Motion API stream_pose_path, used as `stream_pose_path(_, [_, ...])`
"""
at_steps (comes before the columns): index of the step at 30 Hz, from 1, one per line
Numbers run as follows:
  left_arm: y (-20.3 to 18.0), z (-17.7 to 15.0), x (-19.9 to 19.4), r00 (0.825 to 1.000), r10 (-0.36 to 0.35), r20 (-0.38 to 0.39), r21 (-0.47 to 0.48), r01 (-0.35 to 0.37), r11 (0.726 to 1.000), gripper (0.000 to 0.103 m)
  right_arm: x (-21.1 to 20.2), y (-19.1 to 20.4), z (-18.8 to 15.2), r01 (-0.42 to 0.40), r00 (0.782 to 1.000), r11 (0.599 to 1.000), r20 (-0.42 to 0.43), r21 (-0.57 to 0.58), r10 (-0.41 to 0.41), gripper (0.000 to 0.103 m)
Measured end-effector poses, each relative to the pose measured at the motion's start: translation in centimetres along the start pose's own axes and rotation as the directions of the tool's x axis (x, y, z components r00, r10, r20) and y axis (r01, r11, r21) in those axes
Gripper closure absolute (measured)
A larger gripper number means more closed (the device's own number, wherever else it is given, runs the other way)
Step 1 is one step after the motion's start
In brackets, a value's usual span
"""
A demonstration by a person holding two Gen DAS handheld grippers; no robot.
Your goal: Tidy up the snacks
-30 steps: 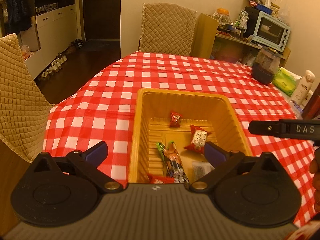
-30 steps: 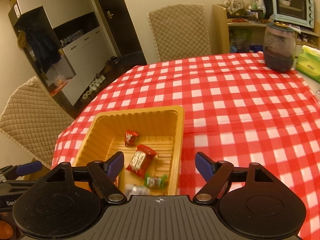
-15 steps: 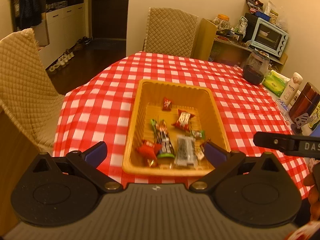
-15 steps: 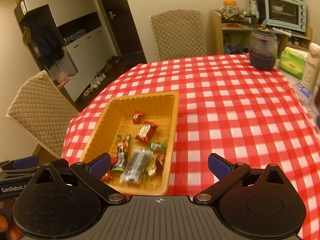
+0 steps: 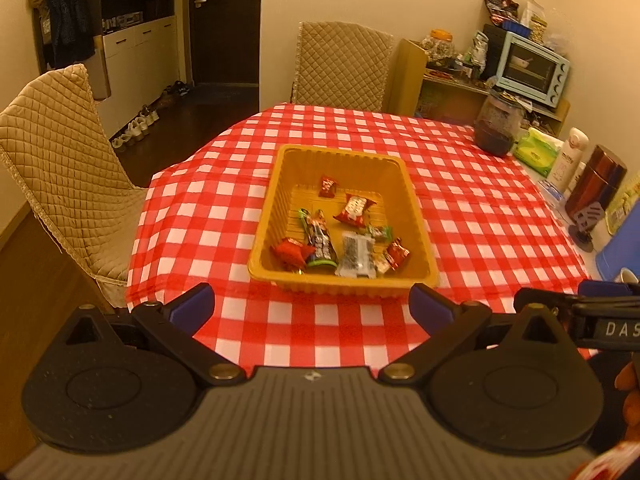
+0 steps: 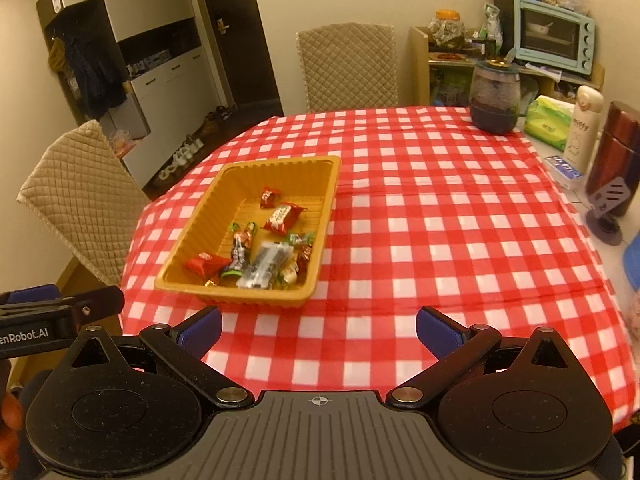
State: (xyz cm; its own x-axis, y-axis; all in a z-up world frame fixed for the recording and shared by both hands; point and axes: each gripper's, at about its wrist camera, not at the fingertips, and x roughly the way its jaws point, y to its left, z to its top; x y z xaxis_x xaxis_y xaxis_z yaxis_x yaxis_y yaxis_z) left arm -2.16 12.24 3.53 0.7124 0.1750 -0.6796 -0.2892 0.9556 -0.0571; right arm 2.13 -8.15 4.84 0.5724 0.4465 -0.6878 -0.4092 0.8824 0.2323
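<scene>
so both grippers hang tilted down over the near edge of the checked tablecloth, side by side. left gripper spread wide, nothing in it; right gripper likewise released and empty. snacks lie in the yellow tray, just ahead.

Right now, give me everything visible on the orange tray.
The tray is a rectangular, glossy orange tub, plastic by the look, with ribbed sloping walls, a rolled rim and a ridged floor. It sits upright and flat on the checked cloth, towards the table's left side in the right wrist view. Inside lie wrapped snacks, mostly bunched at the near end, with two red ones further back. Neither hand-held gripper touches it; both are short of its near rim.
</scene>
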Motion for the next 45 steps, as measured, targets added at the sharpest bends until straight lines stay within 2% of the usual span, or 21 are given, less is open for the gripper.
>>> stream_pose_path(6, [-0.5, -1.4, -2.2, 1.0, -0.002, 0.011, -0.009, 0.002, 1.0, 0.0, -2.3, -0.2, -1.4, 0.004, 1.0, 1.0, 0.008, 0.018, -0.004, 0.001])
stream_pose_path(13, [-0.5, -2.3, -4.4, 1.0, -0.005, 0.019, -0.012, 0.005, 1.0, 0.0, -5.0, 0.2, -2.5, 0.012, 0.998, 1.0, 0.056, 0.016, -0.013, 0.001])
stream_pose_path(21, [-0.7, -3.1, -6.0, 1.0, 0.005, 0.026, -0.014, -0.004, 1.0, 0.0, -7.1, 1.3, -3.3, 0.016, 0.998, 0.999, 0.065, -0.029, -0.014, 0.001])
stream_pose_path(45, [-1.0, -3.5, -6.6, 1.0, 0.007, 0.023, -0.003, -0.007, 1.0, 0.0, -7.0, 1.1, -3.7, 0.022, 0.998, 0.999, 0.056, -0.028, -0.021, 0.001])
